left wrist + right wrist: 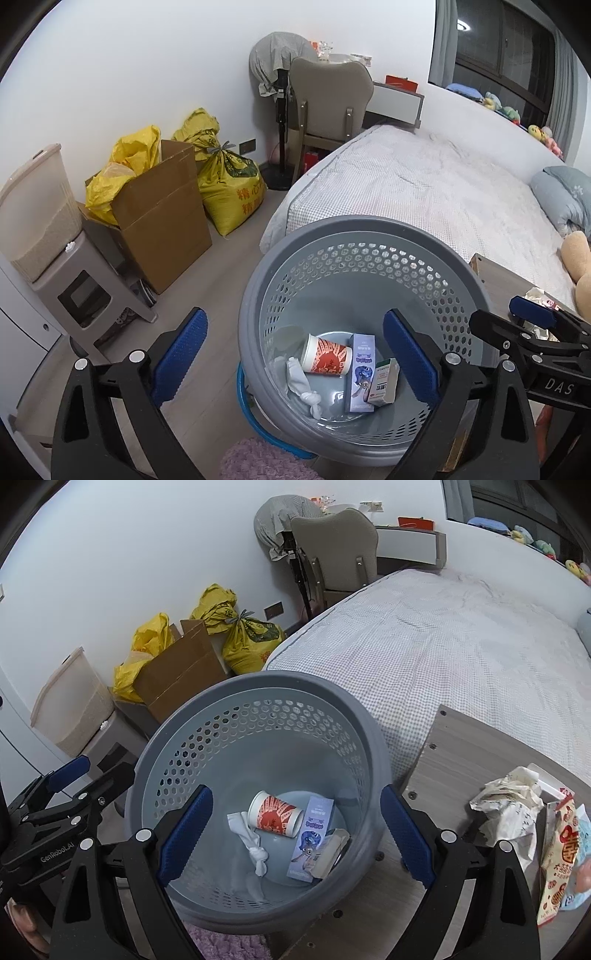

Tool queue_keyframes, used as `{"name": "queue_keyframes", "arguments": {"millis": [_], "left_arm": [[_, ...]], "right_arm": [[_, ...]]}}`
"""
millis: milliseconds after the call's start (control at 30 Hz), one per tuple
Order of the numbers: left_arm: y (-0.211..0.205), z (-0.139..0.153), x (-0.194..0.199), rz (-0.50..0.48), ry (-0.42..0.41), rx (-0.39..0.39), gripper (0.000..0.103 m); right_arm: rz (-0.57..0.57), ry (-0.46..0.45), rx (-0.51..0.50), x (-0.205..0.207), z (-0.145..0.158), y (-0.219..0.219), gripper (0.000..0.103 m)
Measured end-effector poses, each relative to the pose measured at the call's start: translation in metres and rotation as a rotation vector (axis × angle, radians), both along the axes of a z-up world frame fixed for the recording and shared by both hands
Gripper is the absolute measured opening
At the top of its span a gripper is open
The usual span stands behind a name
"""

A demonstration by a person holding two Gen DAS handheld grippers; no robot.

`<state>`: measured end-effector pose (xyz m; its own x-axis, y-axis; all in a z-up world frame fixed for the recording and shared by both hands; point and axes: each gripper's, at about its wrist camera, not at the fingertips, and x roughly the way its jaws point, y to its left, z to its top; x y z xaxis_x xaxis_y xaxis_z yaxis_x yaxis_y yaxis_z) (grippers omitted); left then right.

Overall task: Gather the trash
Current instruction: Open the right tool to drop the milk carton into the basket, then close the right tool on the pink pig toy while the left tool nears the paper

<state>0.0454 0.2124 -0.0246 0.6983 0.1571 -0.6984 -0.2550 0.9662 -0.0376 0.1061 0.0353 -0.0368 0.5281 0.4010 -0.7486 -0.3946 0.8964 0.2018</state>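
A grey perforated basket (369,229) stands on the floor beside a low wooden table. Inside it lie a red and white paper cup (327,356), a purple box (360,373), a small green and white carton (384,376) and a knotted white tissue (304,387). My left gripper (295,356) hovers open above the basket, nothing between its pads. My right gripper (295,836) is also open over the basket (258,686), empty. On the table to its right lie a crumpled paper wrapper (509,805) and snack packets (557,856).
The bed (424,177) runs behind the basket and table (454,746). A cardboard box (162,218), yellow sacks (229,192) and a plastic dispenser (40,218) line the left wall. A chair (328,96) and covered fan stand at the back. A purple rug (258,461) lies near.
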Motion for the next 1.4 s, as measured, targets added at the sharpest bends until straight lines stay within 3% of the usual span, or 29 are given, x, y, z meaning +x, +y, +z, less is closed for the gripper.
{"name": "queue_keyframes", "arguments": {"millis": [533, 833, 1033, 1400], "left_arm": [[-0.030, 0.011, -0.005, -0.054, -0.019, -0.013, 0.096], [-0.066, 0.020, -0.007, -0.126, -0.049, -0.021, 0.096], [-0.092, 0.022, -0.007, -0.162, -0.051, -0.062, 0.096], [-0.157, 0.017, -0.001, -0.263, -0.038, 0.004, 0.096]], "right_arm": [[-0.071, -0.033, 0.033, -0.023, 0.006, -0.041, 0.088], [-0.187, -0.058, 0.048, -0.043, 0.010, -0.098, 0.088], [-0.269, -0.103, 0.002, -0.065, 0.007, -0.138, 0.088], [-0.462, -0.092, -0.015, -0.090, -0.006, -0.221, 0.088]]}}
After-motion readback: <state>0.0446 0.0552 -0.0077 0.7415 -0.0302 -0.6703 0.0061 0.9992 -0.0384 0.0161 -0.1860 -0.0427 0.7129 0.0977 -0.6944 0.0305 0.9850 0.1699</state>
